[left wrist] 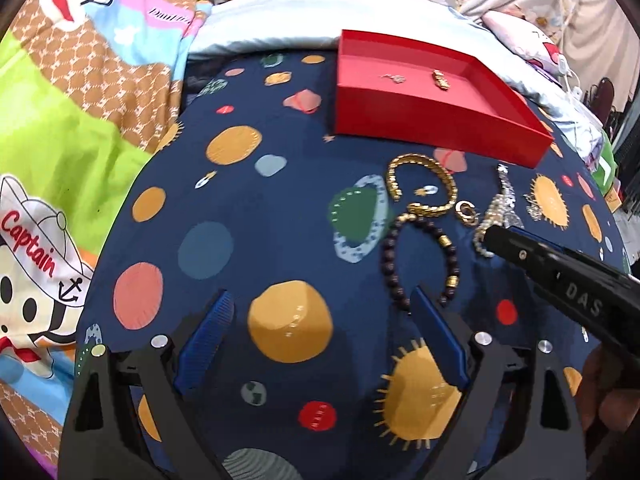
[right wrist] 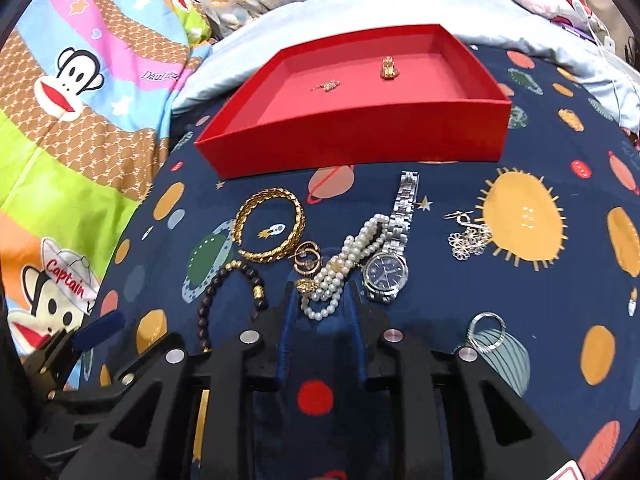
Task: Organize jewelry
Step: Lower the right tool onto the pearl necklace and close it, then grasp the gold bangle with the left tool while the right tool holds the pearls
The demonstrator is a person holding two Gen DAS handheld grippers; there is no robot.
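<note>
Right claw (right wrist: pixel 320 300) narrow, fingers flanking the pearls (right wrist: pixel 344 268), grip unclear; left claw (left wrist: pixel 320 316) wide over bedding, beads (left wrist: pixel 416 256) just ahead.

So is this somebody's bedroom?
Most likely a bedroom. The jewelry lies on a space-print sheet spread over a bed, with a cartoon monkey quilt beside it and a pale pillow behind the red box.

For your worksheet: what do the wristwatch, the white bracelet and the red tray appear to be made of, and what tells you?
Wristwatch: probably polished steel, with bright silvery links and a blue dial.
White bracelet: pearls or imitation pearl beads, round and softly glossy.
Red tray: likely matte cardboard, with thin flat walls and no shine.
</note>
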